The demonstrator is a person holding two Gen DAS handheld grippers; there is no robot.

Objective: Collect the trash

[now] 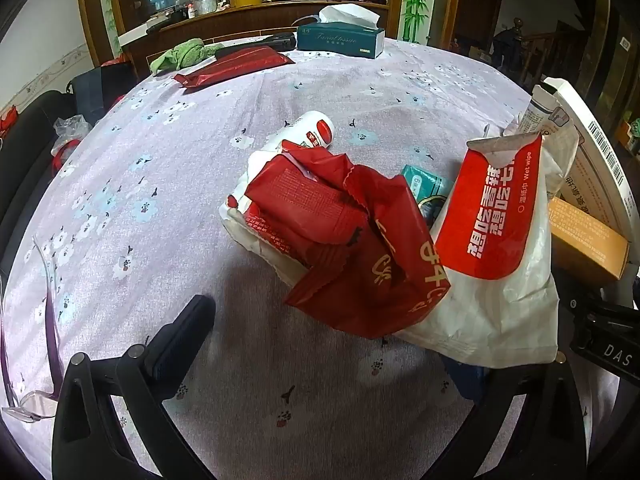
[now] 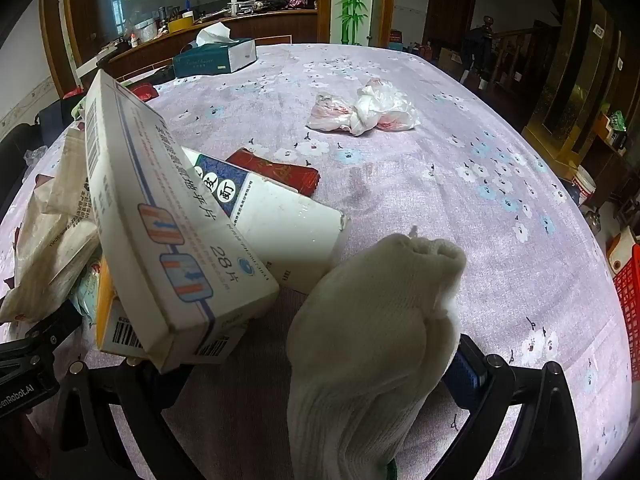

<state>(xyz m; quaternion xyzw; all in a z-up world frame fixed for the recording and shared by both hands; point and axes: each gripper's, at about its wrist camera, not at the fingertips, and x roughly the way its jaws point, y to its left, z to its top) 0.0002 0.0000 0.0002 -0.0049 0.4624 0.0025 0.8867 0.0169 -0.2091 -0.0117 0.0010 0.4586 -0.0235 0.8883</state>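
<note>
We see the trash bunched up on the near side of the table (image 1: 120,208), which has a lilac floral cloth. In the left wrist view the left gripper (image 1: 332,340) is spread wide and pinching nothing; its left finger is bare over the cloth and its right finger is mostly hidden behind a white plastic bag (image 1: 500,312) that sags in front of it. We can't tell whether bag and finger touch. A red & white wet-wipe packet (image 1: 492,208) stands against that bag, w/ crumpled red wrappers (image 1: 340,232) just left of it, a teal wipe pack (image 1: 424,184) behind, and a white bottle w/ red cap (image 1: 316,128) lying at the far edge of the pile. An orange box (image 1: 584,240) sits at the right edge. Far across the table are a tissue box (image 1: 340,40), a green cloth (image 1: 184,54) and a red pouch (image 1: 236,66). In the right wrist view the right gripper (image 2: 308,368) is spread too. A white pill box (image 2: 160,216) leans tilted over its left finger, and a white knit item (image 2: 372,320), glove or sock, we can't tell, rises btw the fingers beside the blue pad. A knotted clear bag (image 2: 360,114) lies alone, well apart, mid-table
</note>
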